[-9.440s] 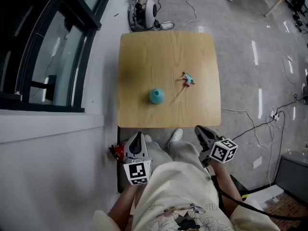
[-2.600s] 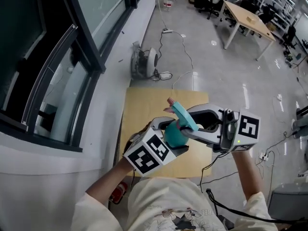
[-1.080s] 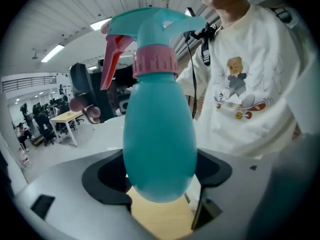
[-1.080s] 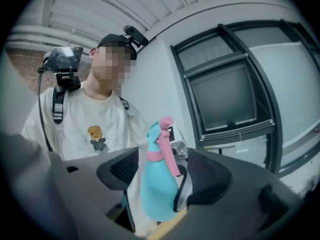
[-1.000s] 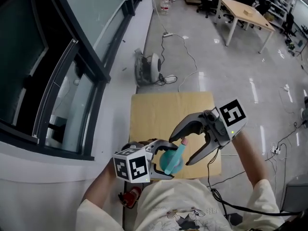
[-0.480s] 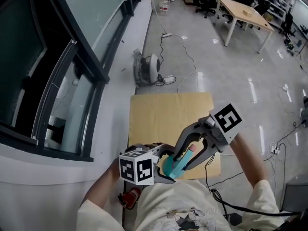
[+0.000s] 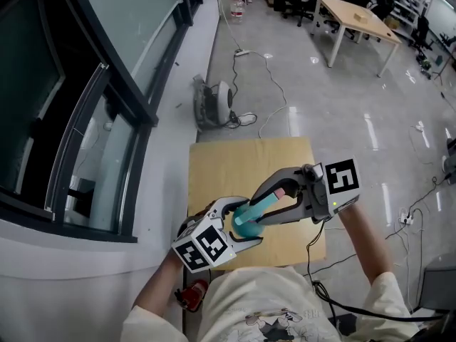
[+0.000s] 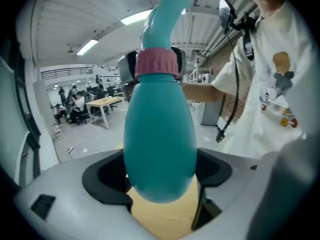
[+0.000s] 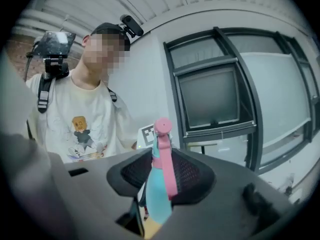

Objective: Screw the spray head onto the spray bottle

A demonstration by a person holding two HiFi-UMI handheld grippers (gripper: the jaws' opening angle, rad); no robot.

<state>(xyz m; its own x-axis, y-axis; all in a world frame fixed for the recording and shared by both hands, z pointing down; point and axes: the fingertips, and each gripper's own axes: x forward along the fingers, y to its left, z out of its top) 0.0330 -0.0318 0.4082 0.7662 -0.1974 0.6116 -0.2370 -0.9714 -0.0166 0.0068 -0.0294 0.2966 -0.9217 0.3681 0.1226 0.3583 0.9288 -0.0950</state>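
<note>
A teal spray bottle (image 7: 247, 222) is held over the near edge of the wooden table (image 7: 235, 162), my left gripper (image 7: 239, 228) shut on its round body. In the left gripper view the bottle (image 8: 160, 134) fills the space between the jaws, with a pink collar (image 8: 157, 64) and the teal spray head (image 8: 166, 14) on top. My right gripper (image 7: 274, 201) comes in from the right. Its jaws have just been closing, and they now press on the spray head (image 9: 159, 186) with its pink trigger (image 9: 169, 171).
A dark-framed window wall runs down the left. A round grey device (image 7: 214, 100) with cables lies on the floor beyond the table. A red object (image 7: 189, 296) sits low by my left arm. Desks (image 7: 356, 13) stand far back.
The right gripper's jaws stood wide open around the spray head one second ago; now they are closed on it. The left gripper has rolled and shifted a little with the bottle.
</note>
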